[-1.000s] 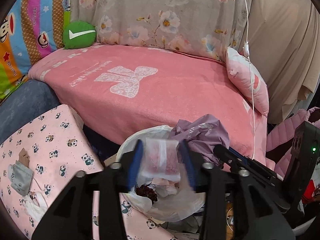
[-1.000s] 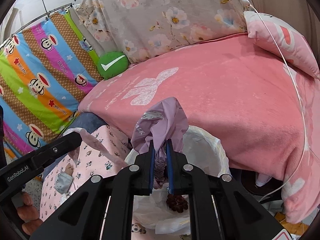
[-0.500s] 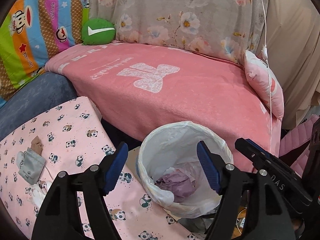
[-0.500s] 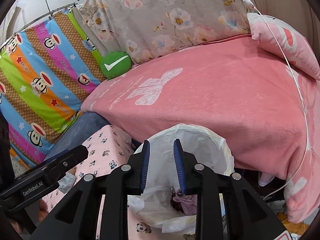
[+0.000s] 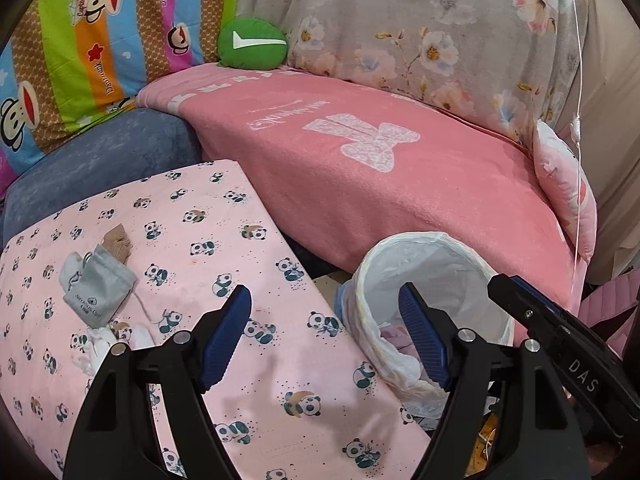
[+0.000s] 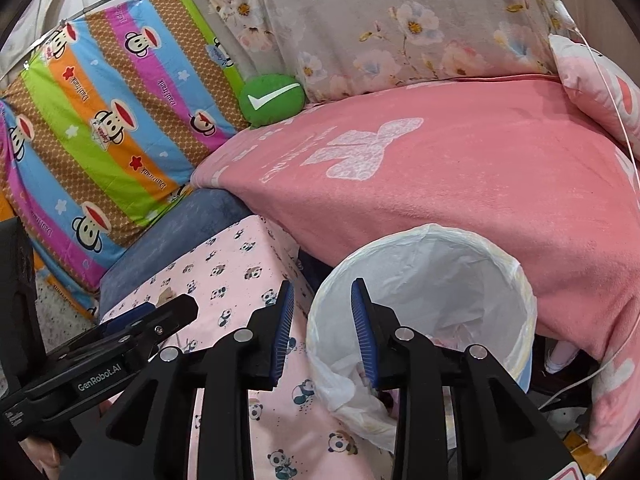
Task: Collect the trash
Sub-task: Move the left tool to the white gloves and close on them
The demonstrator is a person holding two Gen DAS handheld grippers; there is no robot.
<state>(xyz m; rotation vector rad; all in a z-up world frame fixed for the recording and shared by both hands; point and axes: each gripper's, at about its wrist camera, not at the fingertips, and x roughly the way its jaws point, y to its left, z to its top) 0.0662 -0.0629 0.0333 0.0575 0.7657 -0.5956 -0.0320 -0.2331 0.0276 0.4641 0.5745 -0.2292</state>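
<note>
A bin lined with a white plastic bag (image 5: 436, 264) stands between the panda-print table (image 5: 224, 240) and the pink sofa; it also shows in the right wrist view (image 6: 432, 264). Purple and pink trash lies at its bottom (image 5: 390, 330). A grey pouch (image 5: 98, 286), a brown scrap (image 5: 116, 242) and a crumpled white tissue (image 5: 98, 346) lie on the table at left. My left gripper (image 5: 324, 334) is open and empty above the table's right edge. My right gripper (image 6: 322, 326) is open and empty at the bin's left rim.
A pink blanket covers the sofa seat (image 5: 380, 168) behind the bin. A green check-mark cushion (image 5: 252, 44), a pink pillow (image 5: 568, 188) and a hanging white cable (image 5: 578, 120) are near it. A blue cushion (image 5: 100, 164) lies beyond the table.
Both grippers let go of their trash, which dropped into the bin. Both opened wider. The left gripper swung left over the table; the right drew back left of the bin.
</note>
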